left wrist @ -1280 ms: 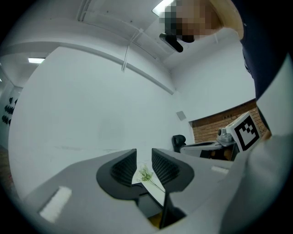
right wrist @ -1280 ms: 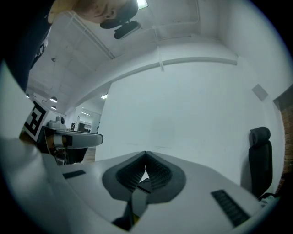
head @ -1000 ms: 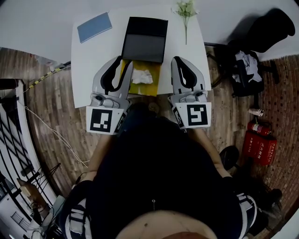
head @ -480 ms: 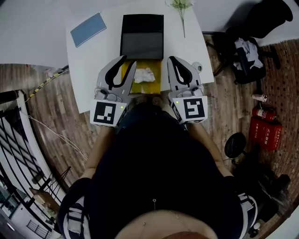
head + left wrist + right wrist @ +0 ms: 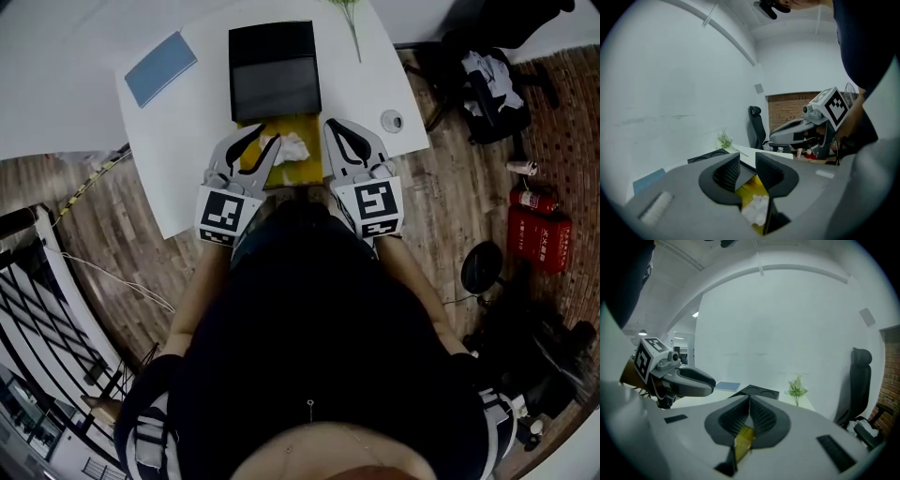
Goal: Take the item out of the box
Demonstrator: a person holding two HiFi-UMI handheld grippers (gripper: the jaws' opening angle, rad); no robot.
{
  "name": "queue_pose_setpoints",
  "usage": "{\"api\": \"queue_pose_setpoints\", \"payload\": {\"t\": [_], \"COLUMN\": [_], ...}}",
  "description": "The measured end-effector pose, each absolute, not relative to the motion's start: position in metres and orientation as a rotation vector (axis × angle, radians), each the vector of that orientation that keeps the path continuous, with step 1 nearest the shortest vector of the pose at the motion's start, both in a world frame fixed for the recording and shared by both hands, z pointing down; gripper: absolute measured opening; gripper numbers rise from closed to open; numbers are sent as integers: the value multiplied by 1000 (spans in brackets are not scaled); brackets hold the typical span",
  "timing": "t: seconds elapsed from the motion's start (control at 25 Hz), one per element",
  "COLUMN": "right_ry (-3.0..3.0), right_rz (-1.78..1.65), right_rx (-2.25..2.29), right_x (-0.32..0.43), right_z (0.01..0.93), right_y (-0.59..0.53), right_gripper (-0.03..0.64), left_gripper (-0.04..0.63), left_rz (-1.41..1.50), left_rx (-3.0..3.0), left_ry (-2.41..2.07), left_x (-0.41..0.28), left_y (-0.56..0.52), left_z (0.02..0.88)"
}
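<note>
Left tool [image 5: 264, 137] jaws apart, right tool [image 5: 331, 125] closed

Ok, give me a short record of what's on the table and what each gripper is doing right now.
surface: white table
box: open yellow box, with black lid lying beyond it
item: white crumpled wad, inside the box, not gripped
left gripper: jaws apart, at the box's left side
right gripper: jaws together, empty, at the box's right side
also on table: blue notebook, green sprig
</note>
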State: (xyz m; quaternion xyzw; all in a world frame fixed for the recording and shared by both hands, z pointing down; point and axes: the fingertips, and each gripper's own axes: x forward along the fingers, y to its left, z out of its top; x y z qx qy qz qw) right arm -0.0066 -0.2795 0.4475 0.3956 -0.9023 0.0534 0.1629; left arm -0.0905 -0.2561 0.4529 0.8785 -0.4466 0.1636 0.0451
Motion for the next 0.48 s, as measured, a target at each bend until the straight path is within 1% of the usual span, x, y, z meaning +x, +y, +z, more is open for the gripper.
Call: {"api": "queue_pose_setpoints", "payload": {"t": [0.48], "right_ry": [-2462], "right_rz": [387], "right_rx": [995], "right_x": [-5], "right_z": [502], "right_y": [-264], "right_gripper": [14], "left_gripper": [109], "left_rz": [806], "left_rx": [2660], "left_ry": [-1075], "left_x": [-82], "left_y": [-247], "left_z": [529]}}
